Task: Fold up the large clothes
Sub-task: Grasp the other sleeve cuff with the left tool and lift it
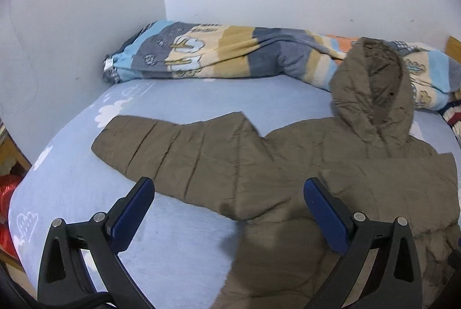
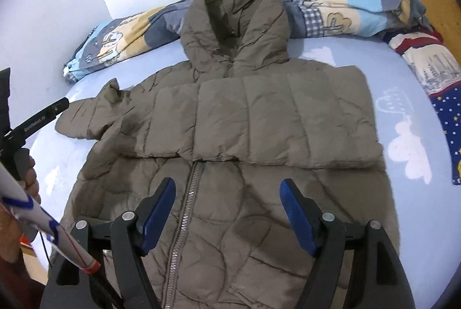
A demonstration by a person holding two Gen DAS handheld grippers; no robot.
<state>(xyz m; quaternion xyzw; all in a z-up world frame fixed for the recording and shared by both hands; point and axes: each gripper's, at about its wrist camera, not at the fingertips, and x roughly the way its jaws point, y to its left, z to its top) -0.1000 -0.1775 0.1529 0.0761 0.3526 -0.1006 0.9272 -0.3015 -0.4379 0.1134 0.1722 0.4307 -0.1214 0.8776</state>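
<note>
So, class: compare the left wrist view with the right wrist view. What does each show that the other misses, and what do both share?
Only the left wrist view shows the outstretched sleeve along its full length and the left gripper, open. Only the right wrist view shows the zipper, the sleeve folded across the chest, the starry blue cloth and the right gripper, open. Both show the brown hooded jacket and patterned quilt.

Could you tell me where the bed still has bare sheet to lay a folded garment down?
Bare sheet lies between the jacket's outstretched sleeve and the rolled patterned quilt. Another patch sits between the jacket's folded side and the starry blue bedding. The wall side is crowded by the quilt and hood.
</note>
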